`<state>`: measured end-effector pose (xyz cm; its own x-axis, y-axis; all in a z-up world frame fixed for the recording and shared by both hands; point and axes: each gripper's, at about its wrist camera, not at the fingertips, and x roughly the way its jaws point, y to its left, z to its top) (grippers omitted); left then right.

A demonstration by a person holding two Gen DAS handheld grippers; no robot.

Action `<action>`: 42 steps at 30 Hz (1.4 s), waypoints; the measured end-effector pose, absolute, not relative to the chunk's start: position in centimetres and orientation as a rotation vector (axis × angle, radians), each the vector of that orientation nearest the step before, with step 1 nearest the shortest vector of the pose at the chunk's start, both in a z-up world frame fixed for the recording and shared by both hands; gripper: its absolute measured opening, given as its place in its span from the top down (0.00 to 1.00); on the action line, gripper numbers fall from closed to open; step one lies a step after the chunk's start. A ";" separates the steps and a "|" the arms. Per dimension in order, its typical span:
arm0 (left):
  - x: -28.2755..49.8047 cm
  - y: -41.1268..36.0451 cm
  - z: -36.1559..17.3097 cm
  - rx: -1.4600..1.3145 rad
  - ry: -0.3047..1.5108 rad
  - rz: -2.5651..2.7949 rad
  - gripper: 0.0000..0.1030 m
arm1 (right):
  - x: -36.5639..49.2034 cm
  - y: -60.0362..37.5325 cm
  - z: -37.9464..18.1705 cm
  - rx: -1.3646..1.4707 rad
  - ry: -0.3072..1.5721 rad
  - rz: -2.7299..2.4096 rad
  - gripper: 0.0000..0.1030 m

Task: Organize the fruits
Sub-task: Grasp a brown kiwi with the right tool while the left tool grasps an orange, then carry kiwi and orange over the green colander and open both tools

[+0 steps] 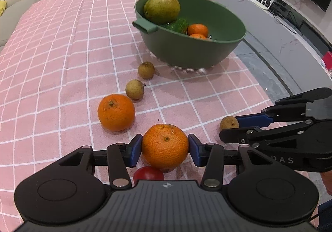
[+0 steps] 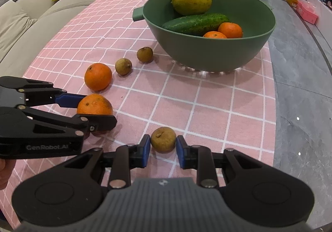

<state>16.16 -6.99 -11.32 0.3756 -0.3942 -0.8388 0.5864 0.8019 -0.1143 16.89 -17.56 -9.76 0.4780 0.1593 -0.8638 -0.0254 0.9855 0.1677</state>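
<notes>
My left gripper point(image 1: 165, 147) is shut on an orange point(image 1: 165, 146) that rests on the pink checked tablecloth point(image 1: 62, 66); it also shows in the right wrist view point(image 2: 94, 105). My right gripper point(image 2: 162, 147) has its blue pads on both sides of a small brown longan point(image 2: 163, 141), touching or nearly touching it. A second orange point(image 1: 116, 112) and two more longans point(image 1: 134, 89) point(image 1: 146, 69) lie in a row toward the green bowl point(image 1: 193, 53). The bowl holds a large yellow-green fruit point(image 1: 161, 8), a cucumber point(image 2: 196, 23) and two small oranges point(image 2: 230, 29).
A small red fruit point(image 1: 148, 173) lies just under my left gripper. The table's right edge point(image 2: 271, 107) drops to a grey floor. A beige sofa point(image 2: 31, 14) with a yellow cushion runs along the left side. Boxes sit on a ledge at far right.
</notes>
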 end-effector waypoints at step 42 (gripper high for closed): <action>24.2 -17.6 -5.9 0.400 0.858 -0.813 0.48 | 26.5 -27.2 -2.1 0.268 0.860 -0.057 0.78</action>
